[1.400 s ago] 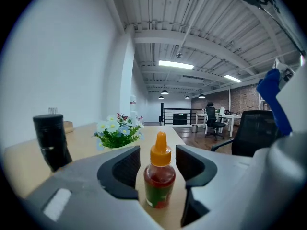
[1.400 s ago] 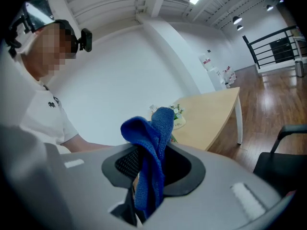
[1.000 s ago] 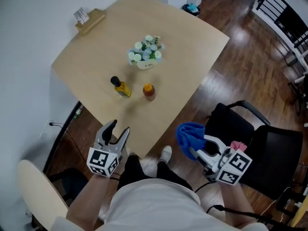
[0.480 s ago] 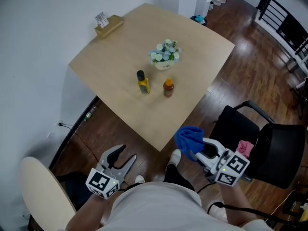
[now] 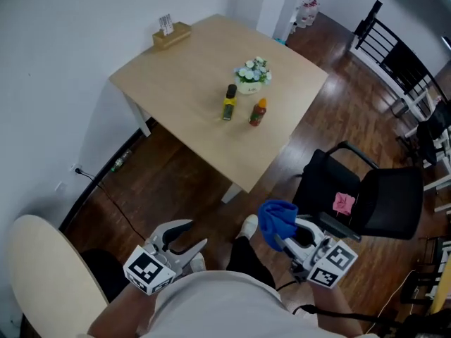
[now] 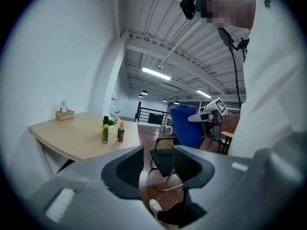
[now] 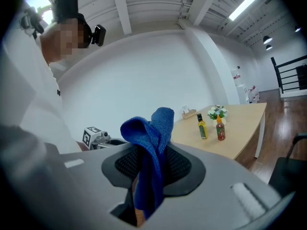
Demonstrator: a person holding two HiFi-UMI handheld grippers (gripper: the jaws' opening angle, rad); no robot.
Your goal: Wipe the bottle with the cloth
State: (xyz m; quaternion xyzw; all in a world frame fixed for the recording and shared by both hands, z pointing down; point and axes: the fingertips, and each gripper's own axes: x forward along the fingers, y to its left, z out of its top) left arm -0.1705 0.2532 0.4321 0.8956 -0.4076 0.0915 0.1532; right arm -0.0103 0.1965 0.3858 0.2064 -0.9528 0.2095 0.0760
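Right gripper (image 5: 285, 241) tight on blue cloth (image 5: 276, 217)

blue cloth (image 7: 152, 150) between clamped jaws

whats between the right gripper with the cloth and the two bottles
Head view: just bare wood floor and the near stretch of the table separate the right gripper, shut on the blue cloth, from the yellow bottle and red bottle.

Cloth (image 7: 156, 123) in my right gripper (image 7: 153, 163): blue, coarse knit, matt. My left gripper (image 6: 158, 152) pads (image 6: 128, 169): black, ribbed, matt. Table (image 5: 190, 76) at 12 o'clock: pale smooth wood. Floor (image 5: 176, 174): dark glossy boards.
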